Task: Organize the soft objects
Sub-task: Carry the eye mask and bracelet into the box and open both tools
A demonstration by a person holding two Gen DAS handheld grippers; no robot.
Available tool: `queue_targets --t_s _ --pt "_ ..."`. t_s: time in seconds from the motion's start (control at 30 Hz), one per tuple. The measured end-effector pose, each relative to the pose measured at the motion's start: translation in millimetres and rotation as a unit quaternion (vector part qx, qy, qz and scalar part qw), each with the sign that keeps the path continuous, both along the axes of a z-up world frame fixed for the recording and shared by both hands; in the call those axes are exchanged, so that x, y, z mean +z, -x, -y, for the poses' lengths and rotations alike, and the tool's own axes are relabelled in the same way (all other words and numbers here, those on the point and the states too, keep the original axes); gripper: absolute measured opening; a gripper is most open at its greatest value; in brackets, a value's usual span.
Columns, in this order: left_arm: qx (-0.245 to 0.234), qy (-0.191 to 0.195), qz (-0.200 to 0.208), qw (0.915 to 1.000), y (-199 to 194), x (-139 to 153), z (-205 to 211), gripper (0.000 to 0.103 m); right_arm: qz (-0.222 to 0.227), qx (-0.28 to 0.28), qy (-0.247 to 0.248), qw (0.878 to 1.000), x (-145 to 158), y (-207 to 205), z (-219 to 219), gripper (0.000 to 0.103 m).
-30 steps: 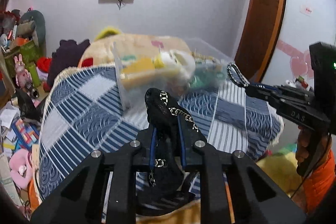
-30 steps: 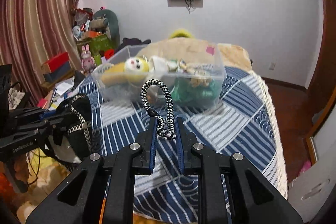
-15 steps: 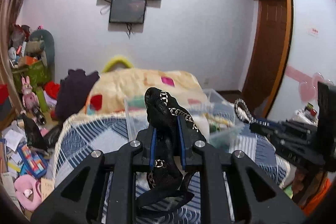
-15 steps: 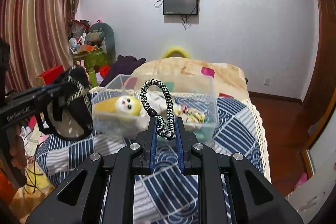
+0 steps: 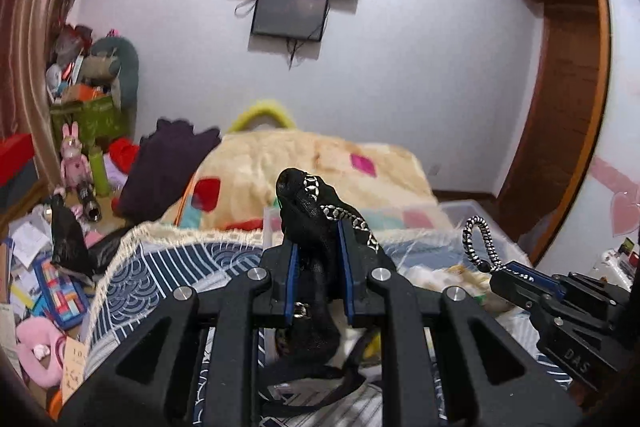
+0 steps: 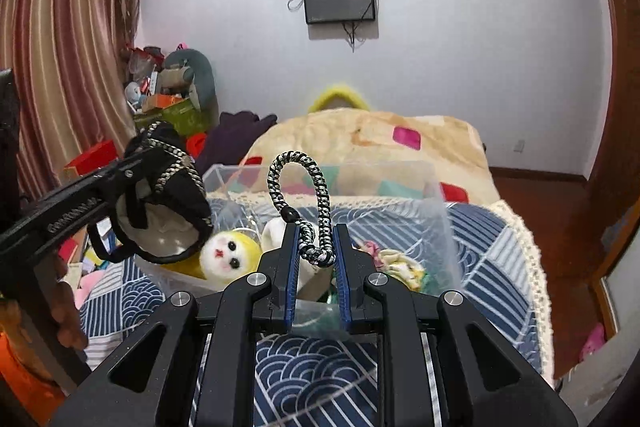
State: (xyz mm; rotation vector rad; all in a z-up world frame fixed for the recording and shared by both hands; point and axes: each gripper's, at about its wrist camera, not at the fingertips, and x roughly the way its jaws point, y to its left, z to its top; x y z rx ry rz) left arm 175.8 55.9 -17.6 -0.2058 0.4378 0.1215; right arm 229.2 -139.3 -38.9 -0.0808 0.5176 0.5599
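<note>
**Both grippers loaded, over the bin**

Left wrist: I see the left gripper (image 5: pixel 318 247) pinching a black pouch (image 5: pixel 316 227) with silver braid trim. The pouch sticks up past the fingertips and hangs down below them, held in the air above the blue patterned bedspread (image 5: pixel 160 267). The clear bin (image 5: pixel 472 215) sits just behind it. The right gripper (image 5: pixel 502 269) comes in from the right, over the bin, with the cord loop (image 5: pixel 478 243) standing up from its tips.

Right wrist: right gripper (image 6: pixel 316 251) clamped on the knotted end of the black-and-white cord loop (image 6: pixel 300 183), loop upright, above the bin (image 6: pixel 432 195). A yellow plush (image 6: pixel 230 253) with a white face lies inside. The left gripper (image 6: pixel 132 167) is at left with the pouch (image 6: pixel 176 195) dangling over the bin's left edge.
</note>
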Motion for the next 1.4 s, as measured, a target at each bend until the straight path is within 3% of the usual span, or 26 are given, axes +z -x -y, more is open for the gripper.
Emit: queue_targets --t_s 0.1,0.23,0.3,0.43,0.47,0.53,0.67,0.97,1.27,1.4 --pt "-0.002 0.005 -0.032 0.9995 -9 -17 -5 0.018 -0.017 0.0 0.016 1.0 -15 -9 -9 0.015" --pt "-0.01 0.017 -0.044 0.9988 -6 -26 -13 0.024 -0.03 0.001 0.026 0.999 -25 -12 -12 0.017" --pt "-0.013 0.019 -0.049 0.9985 -3 -25 -15 0.034 -0.029 0.001 0.026 0.999 -24 -8 -11 0.022" --pt "-0.011 0.022 -0.053 0.9983 8 -25 -20 0.058 -0.027 -0.001 0.025 0.999 -20 -3 -5 0.047" --pt "-0.012 0.022 -0.054 0.9982 11 -25 -21 0.066 -0.023 -0.003 0.026 0.999 -19 -1 -4 0.049" --pt "-0.022 0.028 -0.062 0.9974 18 -28 -22 0.07 -0.015 -0.004 0.03 0.999 -17 3 -1 0.049" --pt "-0.033 0.014 -0.069 0.997 30 -29 -16 0.07 -0.007 -0.001 0.037 0.999 -14 13 3 0.051" --pt "-0.062 -0.032 -0.023 0.9973 77 4 16 0.07 0.03 -0.009 0.023 0.999 9 42 26 0.051" --pt "-0.068 -0.022 0.043 0.9965 121 44 26 0.073 0.073 -0.005 -0.023 0.997 43 73 49 0.052" --pt "-0.063 -0.037 0.063 0.9953 136 50 32 0.081 0.094 -0.005 -0.035 0.995 50 83 53 0.073"
